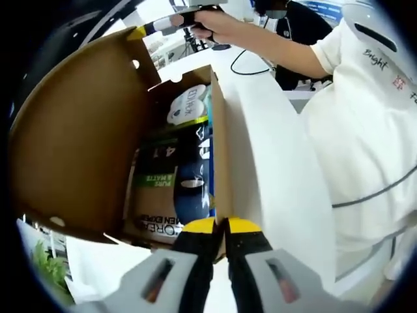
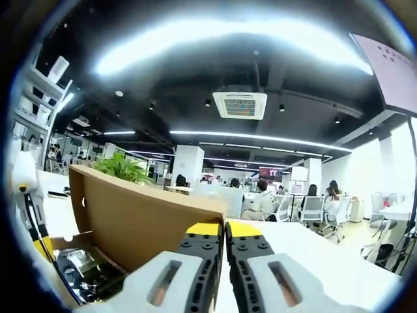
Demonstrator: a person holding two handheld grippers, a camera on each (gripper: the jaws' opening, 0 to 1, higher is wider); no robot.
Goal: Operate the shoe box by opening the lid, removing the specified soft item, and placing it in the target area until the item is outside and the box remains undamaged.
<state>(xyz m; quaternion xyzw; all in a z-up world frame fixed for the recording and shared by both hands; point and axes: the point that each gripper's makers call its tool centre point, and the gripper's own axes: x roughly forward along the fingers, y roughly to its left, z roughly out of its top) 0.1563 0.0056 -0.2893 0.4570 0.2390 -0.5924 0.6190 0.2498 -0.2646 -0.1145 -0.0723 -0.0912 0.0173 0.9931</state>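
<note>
Left gripper (image 1: 220,226): jaws together, yellow tips pinched on the near edge of the shoe box (image 1: 78,143) side wall, where wall meets the box's opening.

Shoe box: brown cardboard, on white tabletop (image 1: 267,150). Lid (image 1: 71,137) swung up and open, inner face w/ small round holes showing. In right gripper view the box (image 2: 137,215) sits lower left, its brown wall upright, interior partly visible.

Contents, left gripper view: dark blue soft item (image 1: 192,186) lying along the box's right wall, inside the box; printed paper/packaging (image 1: 155,179) w/ green band beside it; white label piece (image 1: 187,104) at far end. Exact type of soft item cannot be told. In right gripper view dark contents (image 2: 81,264) lie in the box bottom, detail unclear.

Right gripper (image 2: 225,229): jaws together, yellow tips closed on the top edge of the box wall. In left gripper view, person's hand (image 1: 212,25) holds this gripper's handle at the far upper corner of the lid.

Person: white shirt (image 1: 365,130), right of tabletop.

Surroundings, right gripper view: office, ceiling light strips (image 2: 234,39), ceiling AC vent (image 2: 240,104), green plant (image 2: 120,168) behind box, seated people (image 2: 260,195) at desks, well apart.
</note>
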